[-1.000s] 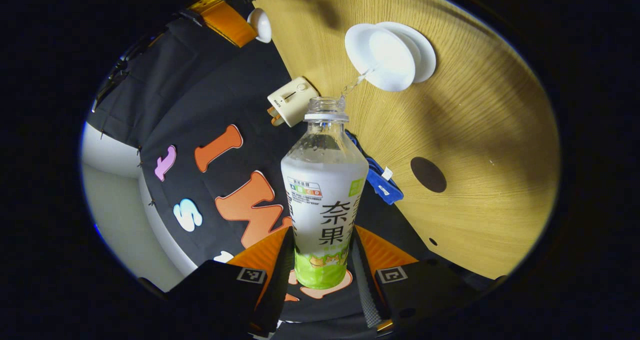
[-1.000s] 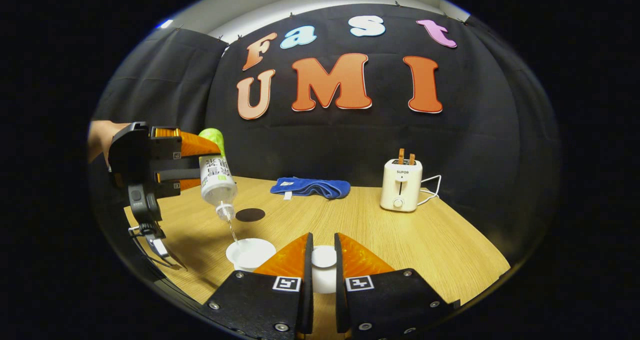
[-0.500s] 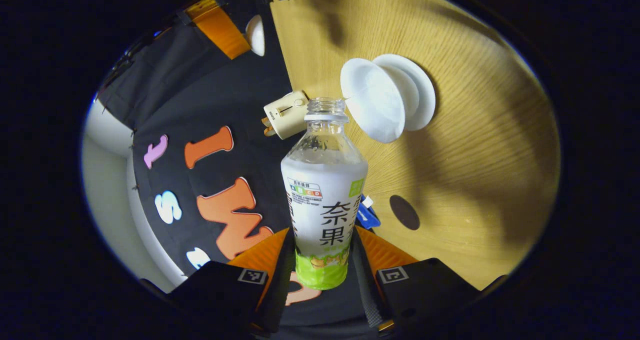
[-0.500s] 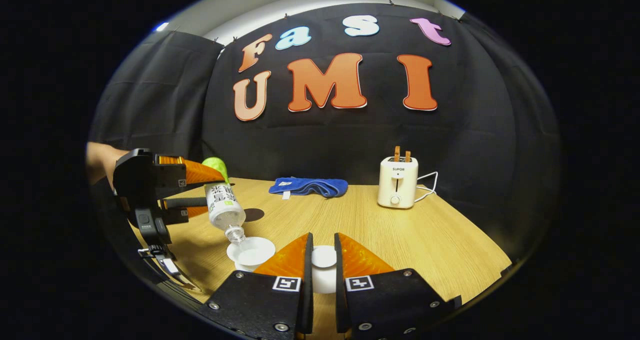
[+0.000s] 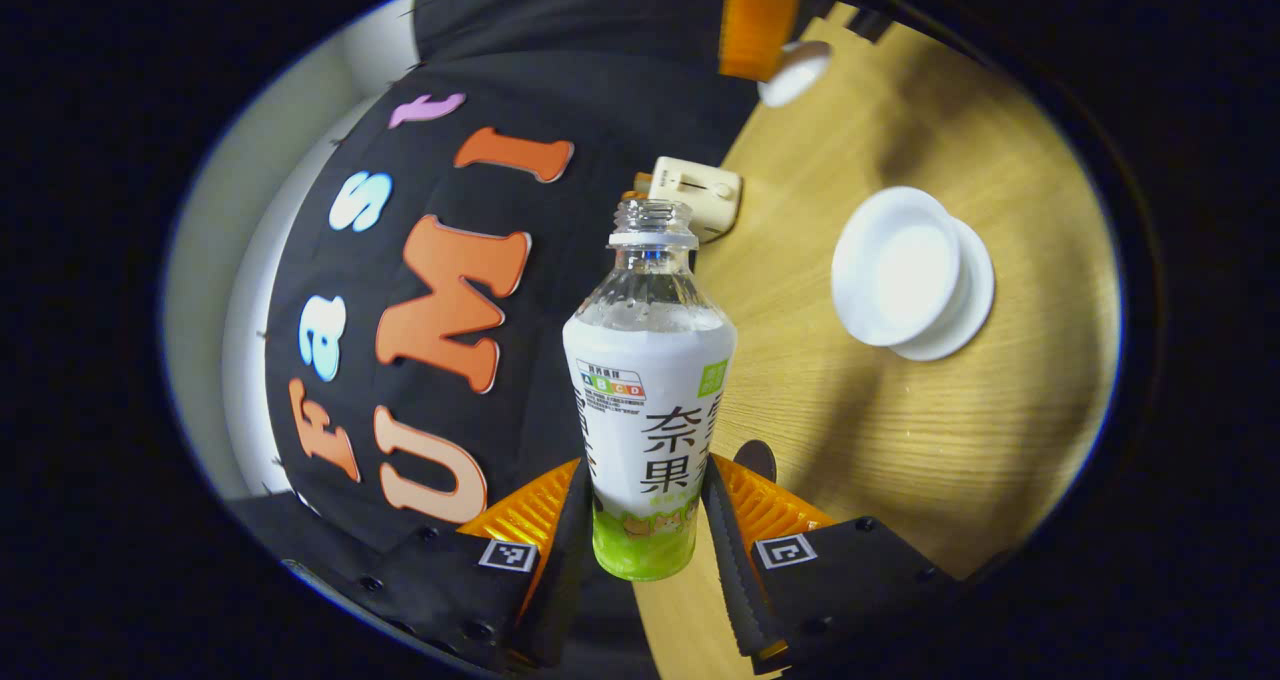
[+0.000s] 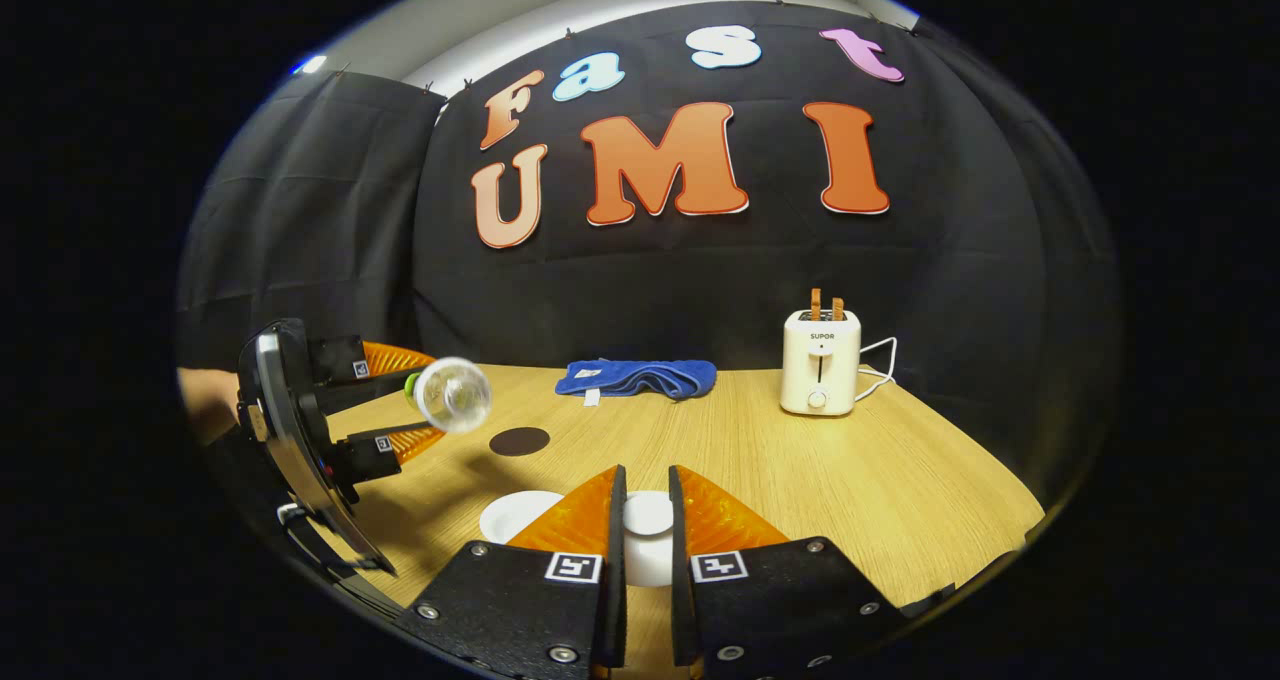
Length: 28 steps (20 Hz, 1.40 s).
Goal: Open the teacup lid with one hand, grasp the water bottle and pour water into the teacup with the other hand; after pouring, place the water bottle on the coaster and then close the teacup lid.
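My left gripper (image 5: 645, 472) is shut on the water bottle (image 5: 648, 400), which is uncapped with a white and green label. In the right gripper view that gripper (image 6: 410, 398) holds the bottle (image 6: 452, 394) nearly level, mouth facing the camera, above the table left of the dark round coaster (image 6: 519, 441). No water runs from it. The open white teacup (image 5: 900, 265) stands on its saucer (image 5: 965, 310); its rim (image 6: 515, 513) shows by my right gripper's fingers. My right gripper (image 6: 643, 480) is shut on the white teacup lid (image 6: 648, 518), held above the table beside the cup.
A blue cloth (image 6: 640, 377) lies at the back of the wooden table (image 6: 850, 480). A white toaster (image 6: 820, 363) with a cord stands at the back right. A hand (image 6: 205, 400) holds the left gripper at the table's left edge.
The stream of water into the teacup has stopped. My left gripper has tipped the bottle back from steeply downward to nearly level and drawn it away from the cup. The right gripper stayed put.
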Motion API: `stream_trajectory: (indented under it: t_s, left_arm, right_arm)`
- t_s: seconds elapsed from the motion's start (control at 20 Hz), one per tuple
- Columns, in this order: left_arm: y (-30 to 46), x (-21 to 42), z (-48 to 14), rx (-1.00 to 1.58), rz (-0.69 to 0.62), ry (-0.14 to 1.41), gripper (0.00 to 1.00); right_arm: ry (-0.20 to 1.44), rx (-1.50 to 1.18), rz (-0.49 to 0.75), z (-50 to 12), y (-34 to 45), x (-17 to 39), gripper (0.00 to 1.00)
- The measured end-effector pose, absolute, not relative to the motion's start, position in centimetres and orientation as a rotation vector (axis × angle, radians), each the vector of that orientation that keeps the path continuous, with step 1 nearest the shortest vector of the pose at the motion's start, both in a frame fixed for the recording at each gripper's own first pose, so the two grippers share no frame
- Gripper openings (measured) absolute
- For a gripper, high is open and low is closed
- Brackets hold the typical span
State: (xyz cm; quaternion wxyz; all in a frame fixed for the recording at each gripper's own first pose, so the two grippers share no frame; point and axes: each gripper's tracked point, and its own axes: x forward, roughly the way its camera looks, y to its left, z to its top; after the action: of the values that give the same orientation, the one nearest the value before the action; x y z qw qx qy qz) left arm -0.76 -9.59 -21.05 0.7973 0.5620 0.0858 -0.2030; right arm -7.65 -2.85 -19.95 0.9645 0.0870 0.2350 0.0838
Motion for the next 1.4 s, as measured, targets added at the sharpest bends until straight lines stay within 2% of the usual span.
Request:
stream_trajectory:
  t_s: [0.1,0.15,0.2,0.3,0.35,0.4,0.5,0.55,0.6,0.7,0.75,0.85,0.9,1.2,1.25,1.3,1.4]
  left_arm:
    - [-8.9,-0.3,-20.1,1.027,-0.375,0.236,0.64]
    - [-9.1,-0.1,-19.3,0.918,-0.363,0.241,0.6]
    - [-9.3,0.2,-18.2,0.817,-0.343,0.243,0.65]
    - [-9.2,1.6,-16.5,0.637,-0.308,0.243,0.65]
    - [-9.3,2.1,-16.1,0.543,-0.304,0.248,0.6]
    - [-9.0,2.4,-15.3,0.449,-0.296,0.252,0.65]
    - [-8.2,4.1,-14.2,0.281,-0.276,0.246,0.6]
    - [-7.9,4.6,-14.1,0.217,-0.258,0.239,0.64]
    - [-7.1,5.3,-14.2,0.163,-0.24,0.239,0.61]
    - [-6.5,6.4,-14.9,0.061,-0.226,0.254,0.64]
    - [-5.9,6.7,-15.5,0.017,-0.217,0.27,0.61]
    - [-5.0,7.8,-17.5,-0.029,-0.191,0.302,0.65]
    - [-5.0,8.3,-18.6,-0.046,-0.188,0.32,0.62]
    - [-4.3,10.3,-23.9,-0.071,-0.161,0.409,0.67]
    - [-4.2,10.6,-24.7,-0.067,-0.157,0.419,0.62]
    - [-4.4,10.8,-25.5,-0.06,-0.161,0.431,0.65]
    - [-4.9,10.7,-27.3,-0.049,-0.172,0.454,0.62]
  right_arm:
    - [0.477,0.191,0.177,-19.8,-2.0,-7.2,0.18]
    - [0.475,0.198,0.18,-19.7,-1.6,-6.9,0.18]
    - [0.477,0.202,0.184,-19.7,-1.1,-6.7,0.18]
    - [0.481,0.194,0.191,-19.6,-0.5,-6.4,0.18]
    - [0.481,0.188,0.194,-19.5,-0.2,-6.2,0.18]
    - [0.478,0.184,0.197,-19.3,0.2,-6.0,0.18]
    - [0.476,0.187,0.209,-19.2,1.0,-5.6,0.18]
    - [0.476,0.186,0.214,-19.2,1.4,-5.5,0.18]
    - [0.478,0.181,0.219,-19.2,1.7,-5.3,0.18]
    - [0.484,0.172,0.224,-19.5,2.1,-5.1,0.18]
    - [0.489,0.171,0.226,-19.7,2.3,-5.0,0.18]
    - [0.497,0.165,0.23,-19.9,2.6,-4.9,0.18]
    - [0.501,0.163,0.232,-20.1,2.6,-4.8,0.18]
    - [0.514,0.161,0.266,-20.8,3.9,-4.5,0.18]
    - [0.518,0.159,0.274,-21.0,4.1,-4.5,0.18]
    - [0.52,0.155,0.279,-21.1,4.3,-4.5,0.18]
    - [0.526,0.152,0.294,-21.5,4.7,-4.5,0.18]
